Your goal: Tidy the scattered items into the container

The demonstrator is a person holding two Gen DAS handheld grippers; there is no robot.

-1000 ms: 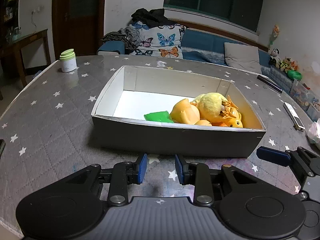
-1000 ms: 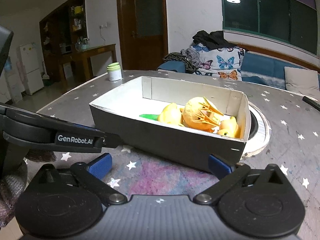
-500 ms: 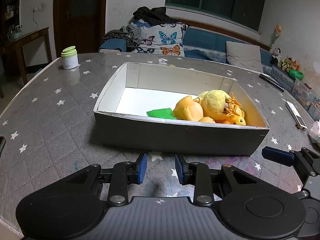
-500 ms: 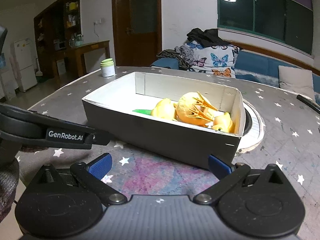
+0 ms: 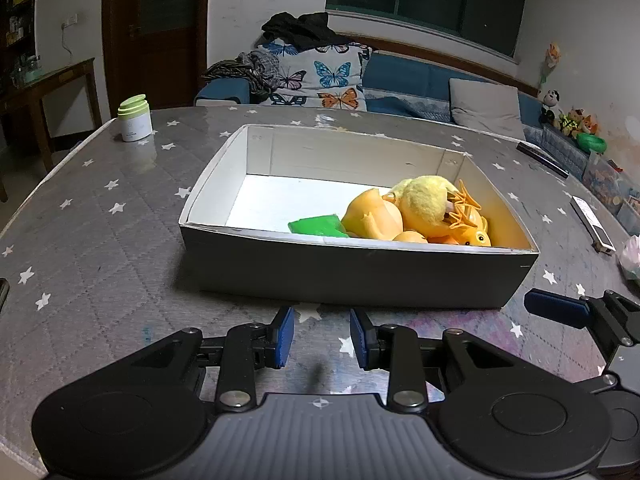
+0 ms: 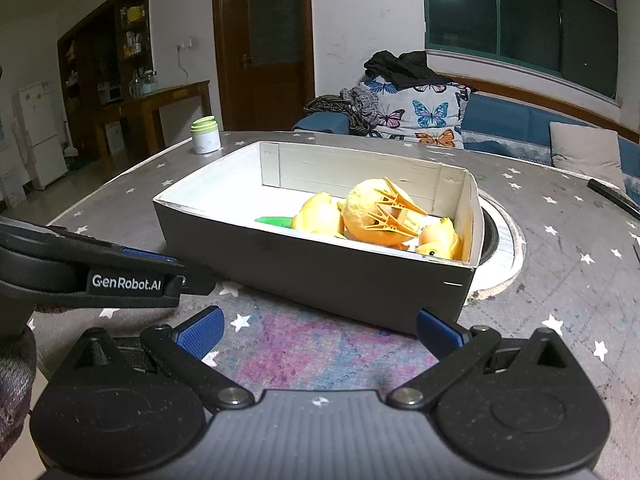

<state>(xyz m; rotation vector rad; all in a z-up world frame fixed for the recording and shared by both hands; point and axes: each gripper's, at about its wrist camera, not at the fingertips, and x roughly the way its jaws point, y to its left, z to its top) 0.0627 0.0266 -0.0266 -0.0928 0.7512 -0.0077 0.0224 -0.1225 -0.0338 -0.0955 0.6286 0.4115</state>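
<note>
Left hand-held gripper narrowly parted, right hand-held gripper spread wide, both near box front wall

Box on table, mid-table. Inside box, right half: plush ball far, rubber duck left of it, clothes peg on plush ball's right side, small duck at near right corner, flat block left of rubber duck against near wall. Box's left half bare floor. Jar at table's far left. Remote near right edge, well apart from box. Left gripper near side, before box; right gripper before box's near right corner. Sofa behind table.
</note>
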